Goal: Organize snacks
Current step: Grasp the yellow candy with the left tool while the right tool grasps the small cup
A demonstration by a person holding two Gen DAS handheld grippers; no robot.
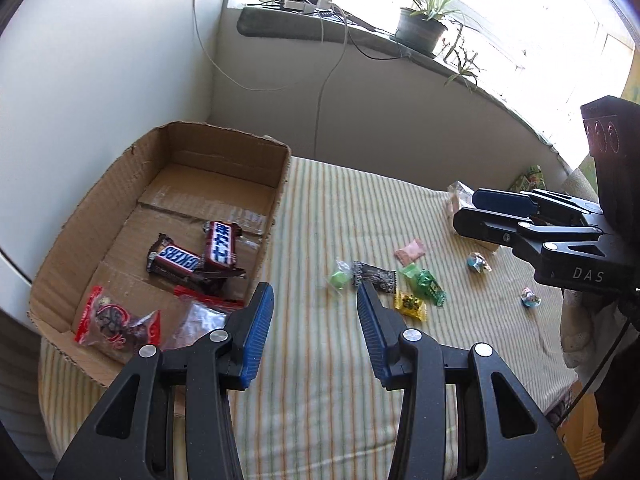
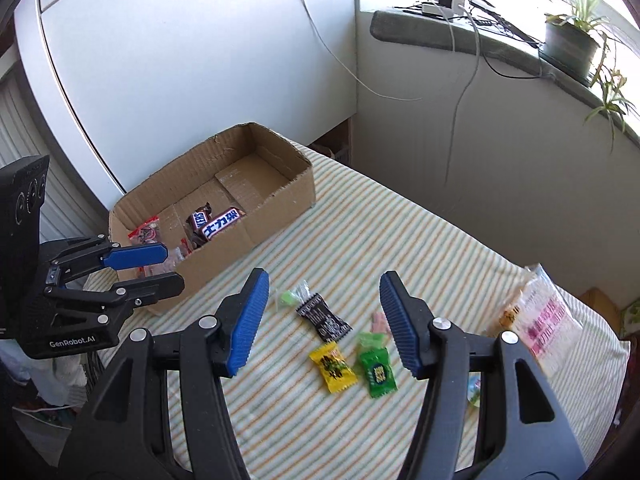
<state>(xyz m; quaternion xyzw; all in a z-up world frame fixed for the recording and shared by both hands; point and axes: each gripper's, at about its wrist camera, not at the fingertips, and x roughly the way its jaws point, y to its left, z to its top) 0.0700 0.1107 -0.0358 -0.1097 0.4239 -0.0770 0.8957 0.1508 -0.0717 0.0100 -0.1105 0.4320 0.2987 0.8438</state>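
Currently the left gripper hangs above the striped cloth, beside the near end of the cardboard box, with its blue pads spread wide and nothing between them. The right gripper is likewise spread apart and empty, poised over the loose sweets; in the left wrist view its two pads overlap side-on, so the gap cannot be judged from there. Inside the box lie two Snickers bars, one overlapping the other, and a red-edged clear packet; a second clear packet is partly covered by the left finger, and its contents cannot be made out. On the cloth sit a pale green candy, a black wrapper touching it, a yellow candy and a green candy side by side. A pink sweet is mostly hidden behind the right finger in the right wrist view. Two small foil-wrapped sweets lie well apart towards the far side. A large clear bag with pink print rests at the cloth's right edge, its lower part cut off by the gripper arm. Print on every wrapper but the Snickers is too small to read.
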